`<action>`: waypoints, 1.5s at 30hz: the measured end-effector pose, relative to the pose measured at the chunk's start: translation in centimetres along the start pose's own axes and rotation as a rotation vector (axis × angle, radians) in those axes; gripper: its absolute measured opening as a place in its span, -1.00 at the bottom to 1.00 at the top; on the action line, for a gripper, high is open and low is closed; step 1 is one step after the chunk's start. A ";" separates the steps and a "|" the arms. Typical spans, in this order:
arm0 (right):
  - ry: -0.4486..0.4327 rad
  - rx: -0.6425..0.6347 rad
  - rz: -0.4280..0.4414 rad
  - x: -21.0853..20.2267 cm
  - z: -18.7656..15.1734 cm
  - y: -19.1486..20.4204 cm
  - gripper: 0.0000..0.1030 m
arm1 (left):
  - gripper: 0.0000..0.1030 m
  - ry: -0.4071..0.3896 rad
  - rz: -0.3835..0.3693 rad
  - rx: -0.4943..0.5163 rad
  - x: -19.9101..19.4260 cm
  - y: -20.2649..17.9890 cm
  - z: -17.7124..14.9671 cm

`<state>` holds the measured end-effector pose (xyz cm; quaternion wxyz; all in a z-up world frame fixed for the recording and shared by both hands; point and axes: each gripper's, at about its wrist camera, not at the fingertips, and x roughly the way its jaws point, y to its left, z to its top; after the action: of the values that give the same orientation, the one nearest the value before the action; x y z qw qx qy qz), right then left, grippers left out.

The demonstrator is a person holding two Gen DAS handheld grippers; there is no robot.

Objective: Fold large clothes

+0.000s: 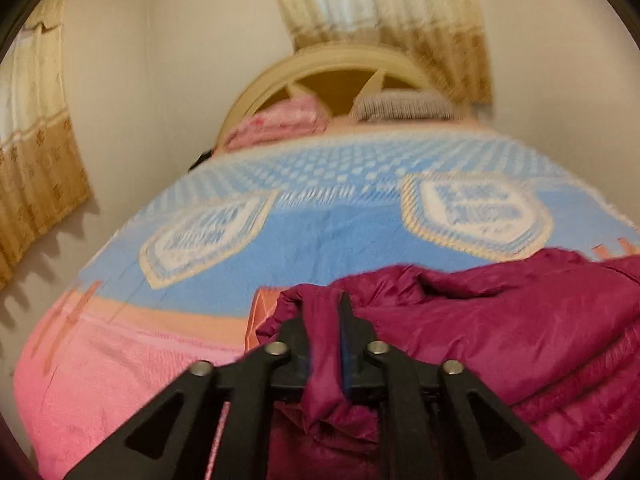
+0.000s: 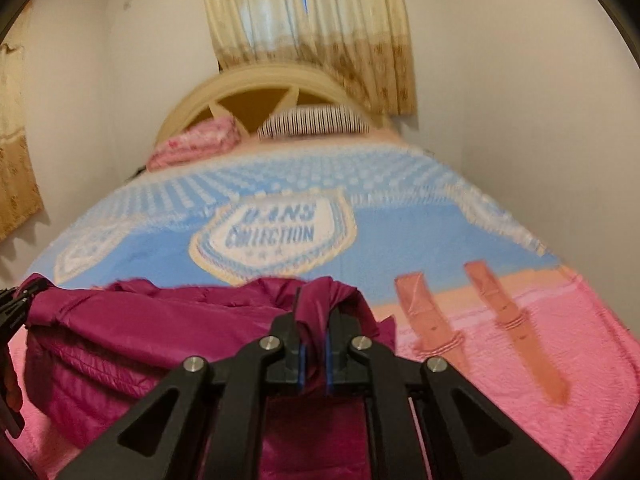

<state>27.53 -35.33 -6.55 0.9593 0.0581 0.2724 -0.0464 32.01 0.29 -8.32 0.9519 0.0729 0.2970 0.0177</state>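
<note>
A maroon quilted jacket lies bunched on the near end of the bed. A fold of it runs up between the fingers of my left gripper, which is shut on the cloth at the jacket's left edge. In the right wrist view the same jacket stretches to the left. My right gripper is shut on a gathered ridge of it at its right edge, with the cloth pinched between the blue pads. The left gripper shows at the far left edge of that view, at the jacket's other end.
The bed carries a blue, white and pink blanket with shield prints. A pink pillow and a striped pillow lean on the cream headboard. White walls flank the bed closely; tan curtains hang behind it.
</note>
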 end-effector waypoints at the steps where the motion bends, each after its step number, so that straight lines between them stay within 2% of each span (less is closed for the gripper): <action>1: 0.014 0.008 -0.007 1.0 -0.3 -0.2 -0.79 | -0.33 0.007 0.020 -0.018 0.5 0.1 -0.1; 2: 0.025 0.010 -0.019 2.0 -0.6 -0.3 -0.75 | 0.21 -0.001 0.049 -0.038 0.8 0.3 -0.1; 4: 0.033 0.031 -0.034 3.5 -0.9 -0.8 -0.53 | 0.88 -0.063 0.140 -0.096 1.0 1.0 0.1; 6: 0.007 0.070 -0.073 4.2 -1.2 -1.5 0.20 | 0.91 -0.131 0.177 -0.134 0.3 1.5 0.4; 8: -0.030 0.083 -0.116 4.2 -1.1 -1.7 0.47 | 0.91 -0.146 0.193 -0.126 0.3 1.3 0.8; 11: -0.037 0.070 -0.138 3.9 -0.7 -1.5 0.47 | 0.91 -0.142 0.261 -0.127 0.0 1.1 1.5; 13: -0.066 0.062 -0.152 3.2 -0.2 -1.3 0.51 | 0.91 -0.185 0.311 -0.178 -1.6 1.7 1.7; 15: -0.119 0.052 -0.158 1.9 -0.2 -0.8 0.77 | 0.93 -0.207 0.336 -0.229 -2.5 2.5 1.8; 17: -0.155 0.021 -0.178 1.1 -0.2 0.0 0.80 | 0.93 -0.195 0.383 -0.244 -2.7 2.7 2.0; 18: -0.154 -0.004 -0.183 1.1 -0.4 0.8 0.80 | 0.93 -0.191 0.374 -0.252 -2.6 2.5 2.0; 20: -0.104 -0.054 -0.155 2.2 -0.4 2.3 0.80 | 0.93 -0.165 0.311 -0.247 -2.2 1.5 1.8; 23: -0.018 -0.127 -0.165 4.4 -0.2 4.2 0.77 | 0.93 -0.114 0.279 -0.150 -0.5 -1.5 1.8; 26: 0.079 -0.155 -0.167 6.7 -0.2 4.8 0.77 | 0.93 -0.080 0.301 -0.046 1.8 -4.2 1.4; 28: 0.096 -0.179 -0.210 7.7 -0.9 4.7 0.77 | 0.93 -0.045 0.349 0.003 4.1 -5.1 0.8; 30: 0.136 -0.152 -0.203 9.1 -2.0 3.8 0.77 | 0.93 0.008 0.366 0.026 6.4 -5.3 0.1; 34: 0.161 -0.084 -0.180 9.8 -3.2 2.3 0.77 | 0.93 0.100 0.342 -0.009 9.2 -4.7 -1.5; 40: 0.196 -0.111 -0.168 10.6 -3.4 2.9 0.77 | 0.98 0.164 0.337 -0.031 10.5 -4.5 -2.5; 45: 0.246 -0.117 -0.172 11.7 -3.6 2.9 0.80 | 0.98 0.195 0.338 -0.009 11.2 -5.1 -2.6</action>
<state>35.98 -32.61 -15.53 0.9128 -0.0162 0.3943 -0.1050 39.72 -3.52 -17.45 0.9023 0.1156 0.3714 0.1856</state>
